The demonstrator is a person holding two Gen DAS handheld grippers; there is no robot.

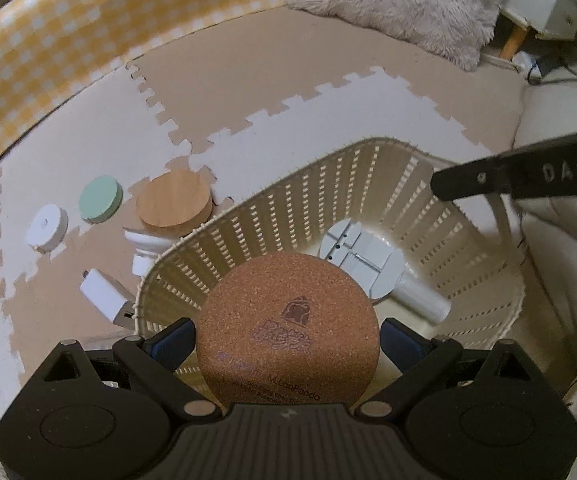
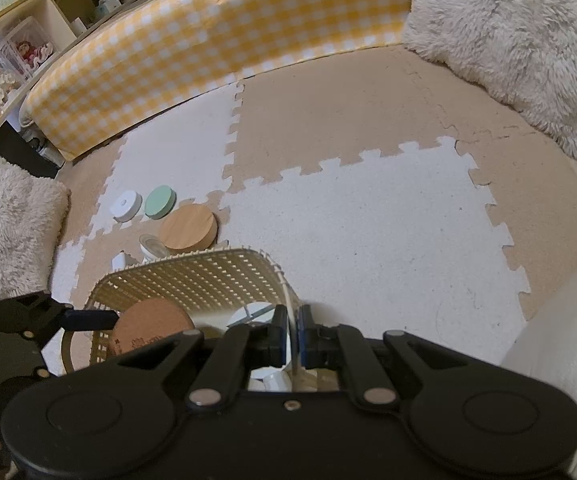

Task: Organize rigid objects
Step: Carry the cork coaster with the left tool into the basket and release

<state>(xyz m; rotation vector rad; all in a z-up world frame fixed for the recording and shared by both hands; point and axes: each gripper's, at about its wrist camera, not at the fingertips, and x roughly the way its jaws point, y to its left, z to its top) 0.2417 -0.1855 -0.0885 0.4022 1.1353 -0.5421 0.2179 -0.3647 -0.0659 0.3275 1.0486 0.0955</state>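
- The floor is covered by a foam puzzle mat of interlocking beige and white tiles;
- a cream slotted basket stands on the mat;
- just beyond its far wall lie a wooden disc, a mint-green disc and a white puck, in a row, near one another;
- a white ribbed piece sits touching the wooden disc's near edge, beside the basket;
- a white charger block lies by the basket's left corner;
- a shaggy cushion rests at the mat's far edge, next to a yellow checked pad.
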